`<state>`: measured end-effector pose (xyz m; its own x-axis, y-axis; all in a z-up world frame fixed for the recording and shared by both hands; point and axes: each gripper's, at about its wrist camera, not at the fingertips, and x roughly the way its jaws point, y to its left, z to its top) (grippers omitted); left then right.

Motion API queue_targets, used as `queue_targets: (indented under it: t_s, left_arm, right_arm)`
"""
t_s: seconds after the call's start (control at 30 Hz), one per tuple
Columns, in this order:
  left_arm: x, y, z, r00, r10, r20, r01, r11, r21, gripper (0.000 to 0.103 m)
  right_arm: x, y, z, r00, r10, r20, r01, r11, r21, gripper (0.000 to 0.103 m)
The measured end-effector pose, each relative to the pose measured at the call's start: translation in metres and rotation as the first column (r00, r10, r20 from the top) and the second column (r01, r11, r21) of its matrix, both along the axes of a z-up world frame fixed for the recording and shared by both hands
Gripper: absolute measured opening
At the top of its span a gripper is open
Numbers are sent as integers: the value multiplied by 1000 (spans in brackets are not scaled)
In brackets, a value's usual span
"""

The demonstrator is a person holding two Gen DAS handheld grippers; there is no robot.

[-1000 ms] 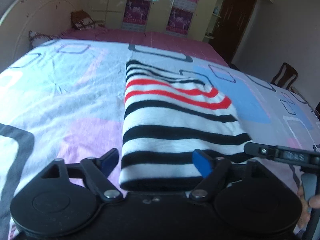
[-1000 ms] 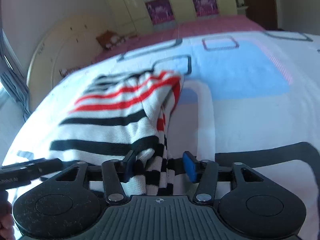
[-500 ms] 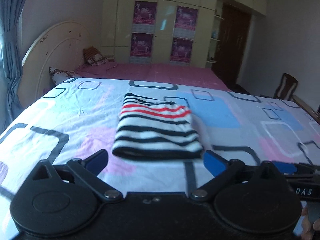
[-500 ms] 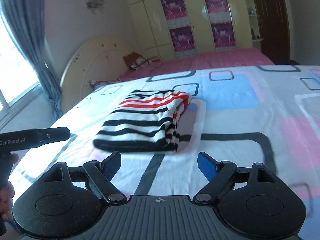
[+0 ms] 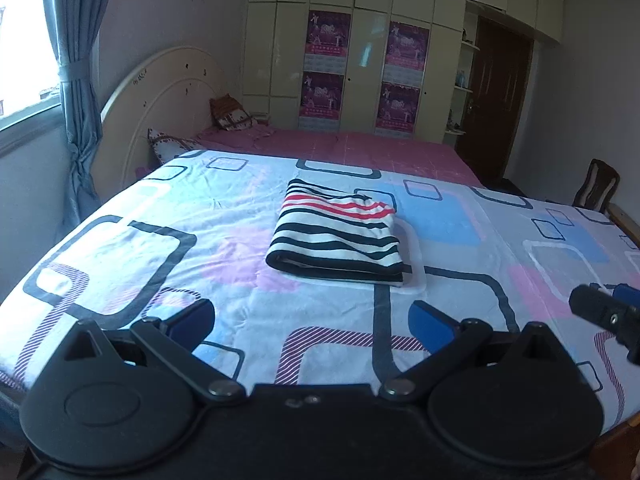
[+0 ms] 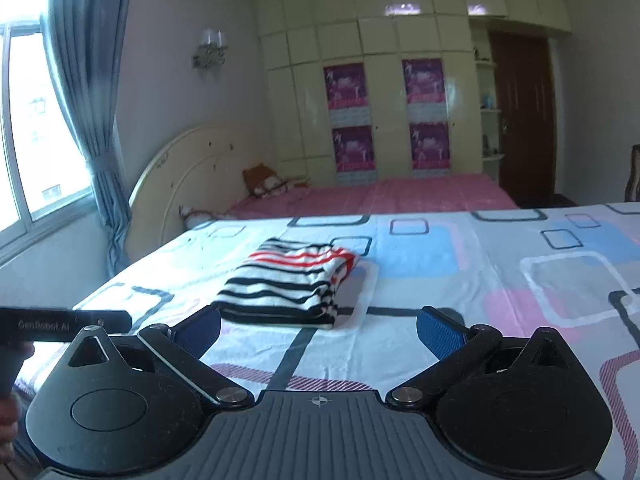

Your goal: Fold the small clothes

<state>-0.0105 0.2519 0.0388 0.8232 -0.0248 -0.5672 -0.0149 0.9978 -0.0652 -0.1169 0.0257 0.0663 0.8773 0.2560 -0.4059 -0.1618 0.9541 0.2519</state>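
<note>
A small garment with black, white and red stripes (image 5: 338,234) lies folded into a flat rectangle on the patterned bedsheet (image 5: 120,240). It also shows in the right wrist view (image 6: 288,282). My left gripper (image 5: 312,322) is open and empty, well back from the garment near the bed's front edge. My right gripper (image 6: 318,330) is open and empty, also back from the garment. The other gripper's black body shows at the right edge of the left wrist view (image 5: 604,312) and at the left edge of the right wrist view (image 6: 60,324).
The bed has a cream headboard (image 5: 160,92) at the left. A pink-covered part (image 5: 340,146) lies beyond the sheet. A cupboard wall with posters (image 5: 360,72) and a brown door (image 5: 500,100) stand behind. A wooden chair (image 5: 596,186) is at the right.
Both grippers opened, let go of the garment and pulled back and up from it. The garment now lies folded on the sheet, farther away in both views.
</note>
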Motion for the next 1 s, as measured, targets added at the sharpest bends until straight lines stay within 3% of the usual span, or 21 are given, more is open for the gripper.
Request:
queue_targets:
  t_s: [1.0]
  left_arm:
    - [-10, -6, 5, 1000, 17, 22, -17, 1000, 10, 103]
  right_arm:
    - [-8, -2, 5, 999, 27, 40, -27, 1000, 7, 103]
